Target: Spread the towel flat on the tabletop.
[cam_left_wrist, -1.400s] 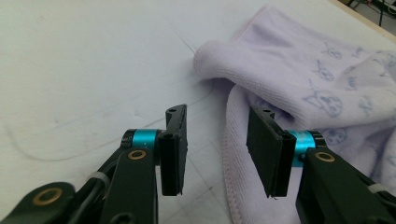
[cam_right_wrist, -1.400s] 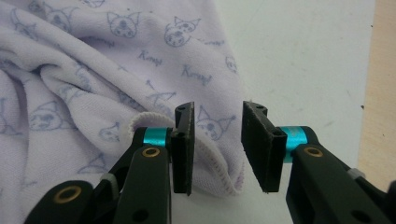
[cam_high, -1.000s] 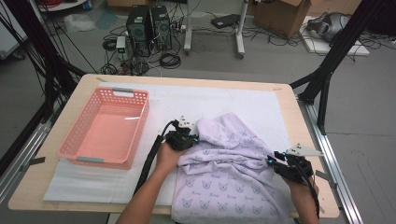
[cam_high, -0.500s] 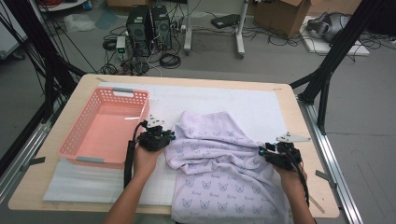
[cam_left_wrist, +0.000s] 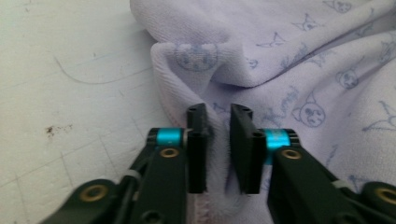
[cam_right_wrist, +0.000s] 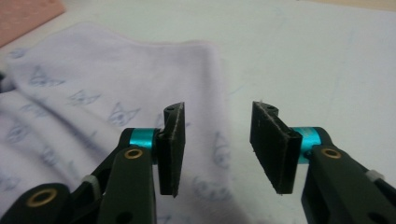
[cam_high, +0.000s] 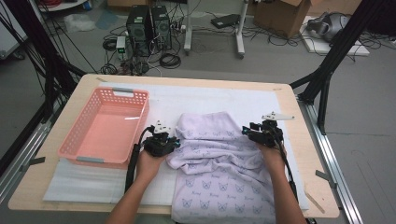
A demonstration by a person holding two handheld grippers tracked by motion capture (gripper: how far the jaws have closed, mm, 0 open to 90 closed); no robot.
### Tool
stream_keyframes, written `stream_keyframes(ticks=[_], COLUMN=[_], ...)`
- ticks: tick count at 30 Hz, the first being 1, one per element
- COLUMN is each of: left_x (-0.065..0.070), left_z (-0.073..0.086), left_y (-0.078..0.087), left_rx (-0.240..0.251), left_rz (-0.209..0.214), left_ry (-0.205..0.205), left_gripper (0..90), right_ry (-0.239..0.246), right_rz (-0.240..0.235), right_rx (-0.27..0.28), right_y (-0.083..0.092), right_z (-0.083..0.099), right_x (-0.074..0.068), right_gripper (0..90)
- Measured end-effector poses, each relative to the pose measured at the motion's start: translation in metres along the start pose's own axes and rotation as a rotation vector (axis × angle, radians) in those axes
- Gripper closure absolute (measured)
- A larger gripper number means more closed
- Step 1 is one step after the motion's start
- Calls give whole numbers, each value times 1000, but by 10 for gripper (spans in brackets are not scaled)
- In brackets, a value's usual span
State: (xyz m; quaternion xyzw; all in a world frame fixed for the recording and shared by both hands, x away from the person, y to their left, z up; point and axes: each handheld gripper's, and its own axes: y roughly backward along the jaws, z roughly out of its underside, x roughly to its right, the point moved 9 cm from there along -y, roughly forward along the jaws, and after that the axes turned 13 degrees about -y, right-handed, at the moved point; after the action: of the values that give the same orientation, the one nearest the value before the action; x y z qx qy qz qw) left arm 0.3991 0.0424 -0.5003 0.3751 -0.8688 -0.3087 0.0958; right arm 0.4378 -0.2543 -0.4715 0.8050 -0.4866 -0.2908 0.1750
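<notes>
A person works a lavender cat-print cloth [cam_high: 219, 168] that lies rumpled on the white mat [cam_high: 210, 100] of a wooden table [cam_high: 299, 154], just to the right of the pink plastic basket [cam_high: 105, 126], its near end hanging over the table's front edge. Since a second ago both hands have travelled leftward: the left gripper [cam_high: 161, 142], then farther in on the cloth, now sits at the cloth's left edge beside the basket, and the right gripper [cam_high: 261, 133] has moved in from the cloth's lower right corner to its far right edge. In the left gripper view, the left gripper [cam_left_wrist: 218, 140] has its jaws drawn nearly together, having just been closing, with a bunched fold of the cloth's hem [cam_left_wrist: 219, 172] pinched between them. In the right gripper view, the right gripper [cam_right_wrist: 217, 144] stands spread, its jaws having just been opening, the cloth's edge [cam_right_wrist: 205, 93] lying below and between them but not gripped. The far end of the cloth now lies flatter and squarer than before, which suggests a fold or a straightening is under way, with the right side apparently just let go and the left side held for the next pull.
</notes>
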Motion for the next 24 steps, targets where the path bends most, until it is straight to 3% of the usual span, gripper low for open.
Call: stream_keyframes(ticks=[2, 5, 8, 10, 12, 13, 14, 15, 16, 17, 18, 20, 21, 22, 24], left_x=[0, 1, 1, 0, 1, 2, 2, 3, 4, 5, 6, 11, 14, 16, 19], left_z=[0, 1, 1, 1, 0, -1, -2, -3, -4, -6, -8, -11, -13, -15, -16], left_y=[0, 2, 4, 5, 5, 5, 5, 5, 6, 7, 7, 7, 5, 4, 3], left_rx=[-4, -10, -11, -10, -5, 2, 5, 12, 20, 30, 37, 59, 75, 79, 87], left_rz=[-6, -6, -4, -1, 6, 3, 0, -3, -8, -11, -10, 17, 31, 35, 28], left_ry=[-2, -8, -9, -11, -7, -5, -10, -6, -5, -9, -15, -3, 13, 23, 28], left_gripper=[837, 851, 852, 851, 849, 847, 846, 846, 846, 847, 847, 822, 757, 658, 616], right_ry=[64, 86, 74, 62, 100, 122, 161, 203, 203, 201, 205, 207, 214, 241, 228], right_rz=[87, 102, 68, 14, -28, -54, -41, 40, 40, 97, 187, 307, 348, 422, 441], right_rx=[-58, -114, -149, -154, -163, -181, -188, -151, -151, -106, -36, 46, 59, 61, 24], right_y=[-6, -21, -34, -36, -37, -36, -34, -26, -26, -18, -6, 11, 16, 22, 20], right_z=[4, 10, 17, 18, 20, 22, 22, 14, 14, 6, -7, -22, -25, -27, -23], right_x=[7, 10, 8, 0, -8, -15, -16, -9, -9, -1, 10, 25, 30, 36, 42], right_gripper=[633, 633, 639, 687, 832, 857, 868, 872, 872, 873, 874, 873, 873, 872, 857])
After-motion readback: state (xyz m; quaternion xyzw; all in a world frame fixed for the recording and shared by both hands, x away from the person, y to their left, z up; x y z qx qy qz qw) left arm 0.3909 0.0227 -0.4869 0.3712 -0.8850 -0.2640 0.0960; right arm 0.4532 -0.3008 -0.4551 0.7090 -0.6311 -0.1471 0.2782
